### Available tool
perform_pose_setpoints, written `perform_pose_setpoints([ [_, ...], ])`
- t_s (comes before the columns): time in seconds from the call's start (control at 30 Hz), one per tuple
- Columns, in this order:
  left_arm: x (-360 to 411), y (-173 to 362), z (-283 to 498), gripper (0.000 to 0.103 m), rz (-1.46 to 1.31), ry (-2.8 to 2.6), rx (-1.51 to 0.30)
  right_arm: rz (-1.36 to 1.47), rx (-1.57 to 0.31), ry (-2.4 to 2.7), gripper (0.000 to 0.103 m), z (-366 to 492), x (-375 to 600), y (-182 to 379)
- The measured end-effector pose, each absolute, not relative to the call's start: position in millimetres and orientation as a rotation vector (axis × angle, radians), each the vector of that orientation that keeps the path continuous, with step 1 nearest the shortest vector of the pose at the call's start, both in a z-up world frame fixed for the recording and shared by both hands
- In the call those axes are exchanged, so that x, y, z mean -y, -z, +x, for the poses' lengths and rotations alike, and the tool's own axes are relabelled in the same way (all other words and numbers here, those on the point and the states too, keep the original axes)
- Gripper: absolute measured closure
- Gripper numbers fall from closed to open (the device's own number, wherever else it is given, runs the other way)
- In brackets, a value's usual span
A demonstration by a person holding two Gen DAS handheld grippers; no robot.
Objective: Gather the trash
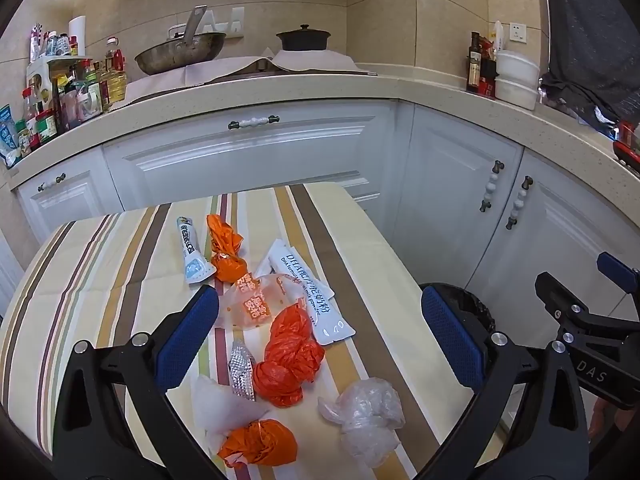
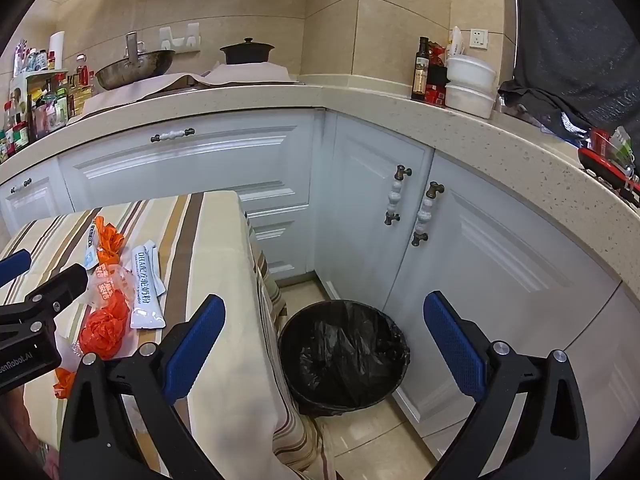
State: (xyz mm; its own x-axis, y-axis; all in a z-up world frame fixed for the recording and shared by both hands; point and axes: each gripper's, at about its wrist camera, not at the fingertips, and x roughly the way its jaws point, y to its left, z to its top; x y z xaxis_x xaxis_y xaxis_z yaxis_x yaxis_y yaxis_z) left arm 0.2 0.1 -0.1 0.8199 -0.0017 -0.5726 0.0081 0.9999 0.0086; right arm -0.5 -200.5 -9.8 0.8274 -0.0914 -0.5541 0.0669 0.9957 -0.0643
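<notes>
Trash lies on a striped tablecloth [image 1: 100,280]: a crumpled orange bag [image 1: 290,356], another orange wad [image 1: 260,442], an orange bag farther back [image 1: 224,248], a clear crumpled bag [image 1: 366,412], a white milk-powder sachet [image 1: 308,296], a clear wrapper with orange print [image 1: 252,304], a silver blister pack [image 1: 242,370], a white tissue [image 1: 222,404] and a small white tube [image 1: 192,252]. My left gripper [image 1: 320,320] is open above the pile, empty. My right gripper [image 2: 324,332] is open and empty above a black-lined bin [image 2: 344,354] on the floor right of the table.
White cabinets [image 2: 480,248] with knobbed handles stand close behind the bin. A beige counter [image 1: 280,88] holds a wok, a black pot, bottles and white containers. The table's right edge [image 2: 256,280] drops beside the bin. The right gripper shows in the left wrist view [image 1: 580,320].
</notes>
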Motion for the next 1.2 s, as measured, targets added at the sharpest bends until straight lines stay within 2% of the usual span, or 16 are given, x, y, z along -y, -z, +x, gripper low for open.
perform_pose_setpoints([
  [1.2, -11, 2, -1, 0.004, 0.017, -0.007, -0.62, -0.047, -0.592, 0.085, 0.006, -2, 199, 9],
])
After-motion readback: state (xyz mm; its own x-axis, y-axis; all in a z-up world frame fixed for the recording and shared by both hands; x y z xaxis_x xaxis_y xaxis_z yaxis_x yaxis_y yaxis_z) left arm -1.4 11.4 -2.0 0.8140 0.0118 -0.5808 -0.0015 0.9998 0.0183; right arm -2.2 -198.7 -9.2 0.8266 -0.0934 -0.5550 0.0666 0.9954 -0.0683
